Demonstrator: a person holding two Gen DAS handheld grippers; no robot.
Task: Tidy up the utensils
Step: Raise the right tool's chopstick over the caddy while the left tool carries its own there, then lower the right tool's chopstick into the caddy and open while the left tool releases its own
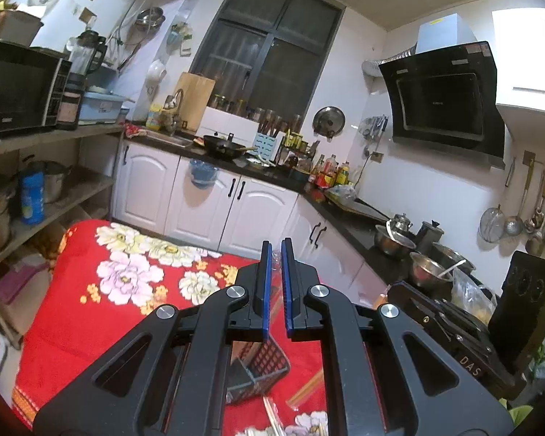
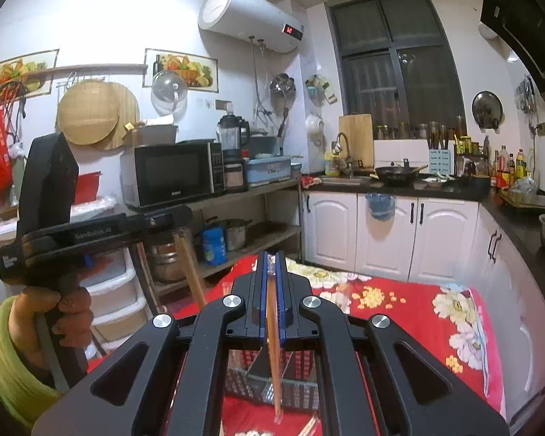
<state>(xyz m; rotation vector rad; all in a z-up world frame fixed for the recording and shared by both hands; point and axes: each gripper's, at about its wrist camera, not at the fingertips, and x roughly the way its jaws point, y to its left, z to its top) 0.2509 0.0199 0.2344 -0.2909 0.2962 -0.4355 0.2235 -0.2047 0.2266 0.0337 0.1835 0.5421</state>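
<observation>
My right gripper (image 2: 271, 254) is shut on an orange-brown chopstick (image 2: 274, 345), which hangs down between the blue pads. Below it a black mesh basket (image 2: 269, 381) stands on the red flowered cloth (image 2: 399, 312). My left gripper (image 1: 276, 245) is shut; its pads show only a thin slit. In the right wrist view that gripper (image 2: 185, 218), held by a hand (image 2: 69, 312), has a wooden chopstick (image 2: 190, 272) hanging from its tip. The basket (image 1: 258, 367) also shows under the left gripper, with loose chopsticks (image 1: 305, 388) lying beside it on the cloth.
White cabinets (image 1: 200, 196) and a dark counter (image 1: 356, 225) with pots and steel bowls (image 1: 425, 269) run along the far and right sides. A wooden shelf (image 1: 54, 181) with a microwave (image 1: 18, 87) stands on the left. Plastic drawers (image 2: 116, 290) sit by the table.
</observation>
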